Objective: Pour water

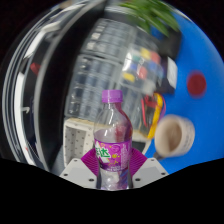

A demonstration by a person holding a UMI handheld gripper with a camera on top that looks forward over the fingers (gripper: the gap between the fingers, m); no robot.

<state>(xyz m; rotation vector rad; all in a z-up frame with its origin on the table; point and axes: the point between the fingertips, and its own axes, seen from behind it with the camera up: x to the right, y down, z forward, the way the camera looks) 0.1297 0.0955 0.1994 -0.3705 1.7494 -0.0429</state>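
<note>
One blue table (195,60) fills the scene from twelve to three o'clock, cluttered with small items too blurred to name. At five o'clock of it lies a tape roll (173,135). Nearest, a clear plastic bottle (112,140) stands upright with purple cap and magenta label, pinched between the gripper (112,168) fingers, whose pads press its sides.

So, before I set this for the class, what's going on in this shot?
A hand-held gripper has a clear plastic bottle with a pink cap and pink label upright between its fingers, which appear shut on its lower body. The cap looks on, so no pouring yet. Just beyond, to the right, lies a beige roll of tape on a blue surface, with a white basket to the left.
</note>
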